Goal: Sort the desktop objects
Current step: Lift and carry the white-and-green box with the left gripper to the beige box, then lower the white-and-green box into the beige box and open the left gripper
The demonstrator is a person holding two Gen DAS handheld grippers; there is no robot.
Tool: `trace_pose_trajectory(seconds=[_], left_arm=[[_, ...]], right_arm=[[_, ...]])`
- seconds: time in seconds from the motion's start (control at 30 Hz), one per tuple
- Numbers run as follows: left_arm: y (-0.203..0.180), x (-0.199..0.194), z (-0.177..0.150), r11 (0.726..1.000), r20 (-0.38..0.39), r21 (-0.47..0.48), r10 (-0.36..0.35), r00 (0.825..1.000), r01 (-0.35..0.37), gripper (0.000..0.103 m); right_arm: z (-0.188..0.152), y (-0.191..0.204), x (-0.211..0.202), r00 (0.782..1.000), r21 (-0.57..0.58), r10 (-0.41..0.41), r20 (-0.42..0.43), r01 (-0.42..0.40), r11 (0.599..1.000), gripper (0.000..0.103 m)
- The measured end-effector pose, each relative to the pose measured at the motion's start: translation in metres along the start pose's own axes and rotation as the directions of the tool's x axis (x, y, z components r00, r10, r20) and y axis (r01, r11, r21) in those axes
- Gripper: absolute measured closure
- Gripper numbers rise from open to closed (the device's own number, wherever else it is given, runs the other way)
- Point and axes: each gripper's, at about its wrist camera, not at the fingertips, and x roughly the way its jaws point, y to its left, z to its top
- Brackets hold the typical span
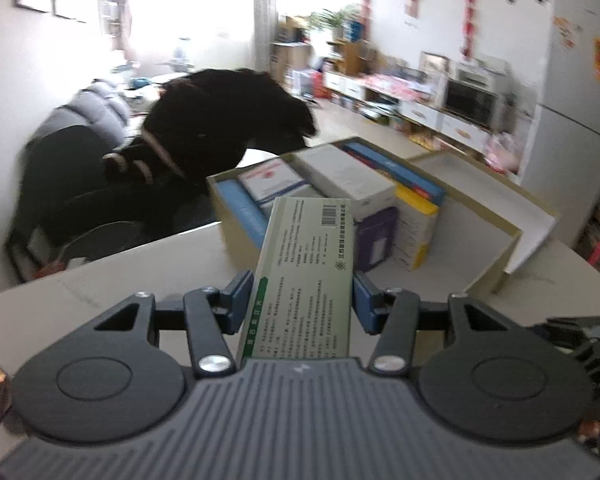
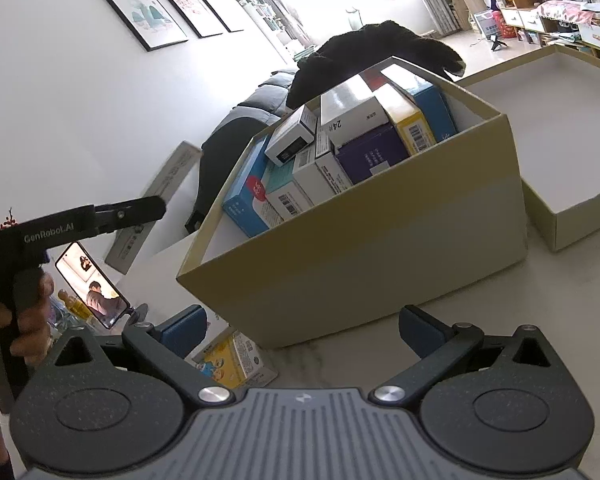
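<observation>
Carton (image 1: 306,280), pale green, sits clamped in the left gripper (image 1: 300,300) above the table (image 1: 100,280), short of the packed box (image 1: 236,216); only the right wrist view shows the right gripper (image 2: 300,332) spread wide, a yellow packet (image 2: 236,360) below, the lid (image 2: 572,224) beside the box (image 2: 380,260), a phone (image 2: 92,284); marble top (image 2: 500,312); bright living room.

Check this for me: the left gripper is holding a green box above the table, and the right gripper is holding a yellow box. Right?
Not quite. The left gripper does hold the green box, but the right gripper is open and holds nothing. The right wrist view shows the yellow box lying on the table beside it.
</observation>
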Motion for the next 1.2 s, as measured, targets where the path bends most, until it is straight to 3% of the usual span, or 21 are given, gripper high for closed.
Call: trace_pose_trajectory(seconds=[0.17, 0.33, 0.57, 0.87, 1.2], left_arm=[[-0.009, 0.031, 0.013, 0.982, -0.069, 0.116, -0.145, 0.987, 0.152, 0.053], [-0.02, 0.069, 0.024, 0.949, -0.162, 0.179, -0.231, 0.959, 0.259, 0.053], [-0.036, 0.114, 0.035, 0.9, -0.313, 0.251, -0.272, 0.91, 0.355, 0.053], [-0.055, 0.15, 0.033, 0.839, -0.463, 0.318, -0.268, 0.845, 0.441, 0.053], [-0.072, 0.164, 0.024, 0.786, -0.526, 0.353, -0.282, 0.802, 0.508, 0.055]], right_arm=[[0.005, -0.007, 0.001, 1.0, 0.026, 0.004, 0.006, -0.005, 1.0, 0.0], [0.009, -0.015, 0.003, 1.0, 0.043, 0.002, 0.005, -0.003, 0.999, 0.0], [0.016, -0.027, 0.006, 1.0, 0.067, -0.011, 0.009, 0.01, 0.998, 0.0], [0.018, -0.043, 0.009, 1.0, 0.114, -0.026, 0.008, 0.025, 0.993, 0.0], [0.02, -0.049, 0.007, 0.999, 0.128, -0.033, 0.015, 0.031, 0.991, 0.0]])
